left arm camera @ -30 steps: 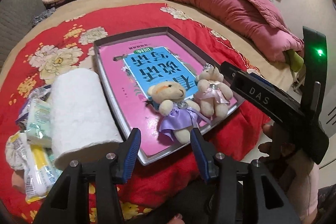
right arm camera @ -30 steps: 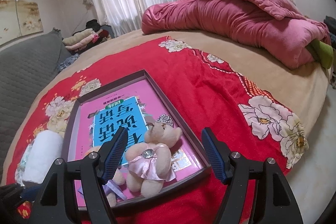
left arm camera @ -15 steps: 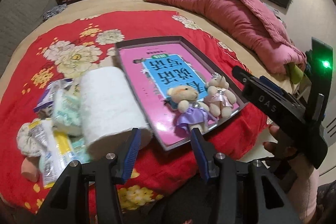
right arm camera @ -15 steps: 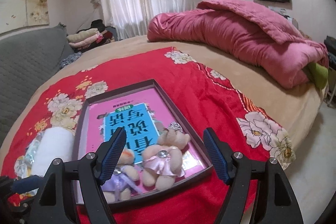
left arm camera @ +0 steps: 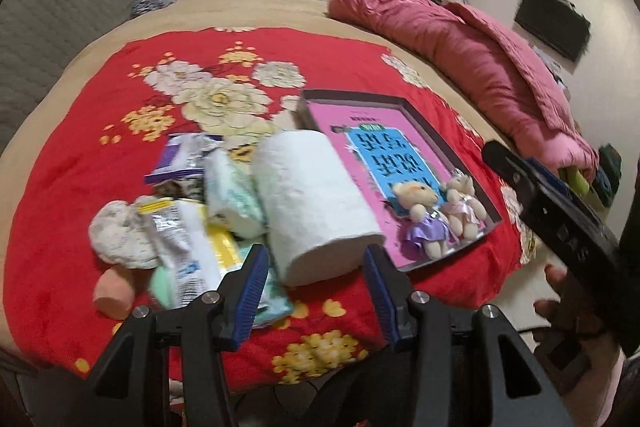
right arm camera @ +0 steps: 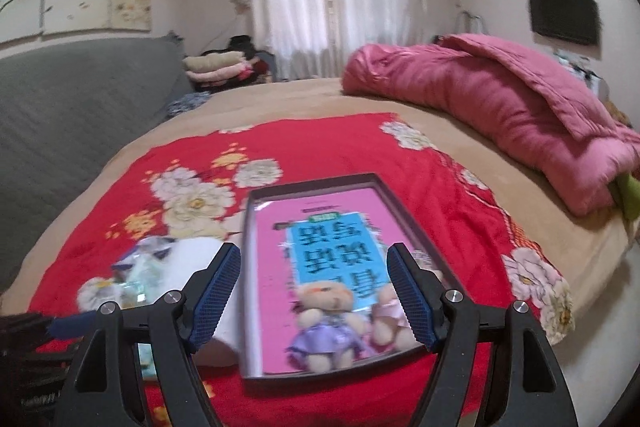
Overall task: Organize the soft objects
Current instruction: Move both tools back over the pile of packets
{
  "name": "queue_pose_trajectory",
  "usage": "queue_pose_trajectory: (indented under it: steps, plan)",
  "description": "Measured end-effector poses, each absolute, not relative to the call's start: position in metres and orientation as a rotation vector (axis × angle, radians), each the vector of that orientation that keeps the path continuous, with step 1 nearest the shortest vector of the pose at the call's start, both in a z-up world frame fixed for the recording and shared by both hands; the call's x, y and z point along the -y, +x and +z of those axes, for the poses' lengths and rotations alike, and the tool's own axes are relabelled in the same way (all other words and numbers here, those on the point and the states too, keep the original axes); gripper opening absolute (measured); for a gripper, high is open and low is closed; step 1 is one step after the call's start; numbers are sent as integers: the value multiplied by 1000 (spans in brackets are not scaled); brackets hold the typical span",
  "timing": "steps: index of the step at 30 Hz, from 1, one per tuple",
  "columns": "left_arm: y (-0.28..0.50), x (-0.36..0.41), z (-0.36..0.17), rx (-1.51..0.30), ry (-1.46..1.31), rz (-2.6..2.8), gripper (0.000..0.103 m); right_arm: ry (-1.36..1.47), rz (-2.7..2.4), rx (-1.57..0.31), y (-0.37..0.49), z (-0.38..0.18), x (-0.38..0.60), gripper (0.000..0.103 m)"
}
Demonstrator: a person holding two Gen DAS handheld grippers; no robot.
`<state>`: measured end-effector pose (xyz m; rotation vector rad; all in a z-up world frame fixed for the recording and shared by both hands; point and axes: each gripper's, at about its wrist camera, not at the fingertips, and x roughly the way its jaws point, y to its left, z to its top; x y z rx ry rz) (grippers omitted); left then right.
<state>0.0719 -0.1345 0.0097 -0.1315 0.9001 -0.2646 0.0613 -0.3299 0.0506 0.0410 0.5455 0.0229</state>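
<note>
Both grippers are held above the bed w/ jaws wide, nothing gripped. The paper roll (left arm camera: 316, 203) is seen just beyond the left gripper (left arm camera: 316, 287), lying on its side, long axis running away toward the tray (left arm camera: 416, 111). Two teddy bears (right arm camera: 332, 323) are framed between the right gripper (right arm camera: 316, 295) fingers, inside the tray's near end, heads away. Packets (left arm camera: 188, 247) are piled left of the roll.

The red flowered blanket (left arm camera: 120, 147) looks plush and matt. At its centre lies a soft, embossed paper roll (left arm camera: 316, 203); at nine o'clock of it, crinkly glossy plastic packets (left arm camera: 180, 239). At three o'clock, a glossy pink tray (left arm camera: 404, 151) holds two fuzzy teddy bears (left arm camera: 424, 211) in satin dresses.
</note>
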Motion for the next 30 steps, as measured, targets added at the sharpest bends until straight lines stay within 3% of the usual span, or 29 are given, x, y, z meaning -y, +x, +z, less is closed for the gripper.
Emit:
queue_pose_trajectory:
  steps: [30]
  plan:
    - [81,-5,-1,-893,-335,-88,49,-189,317,-624,43,36,195,77]
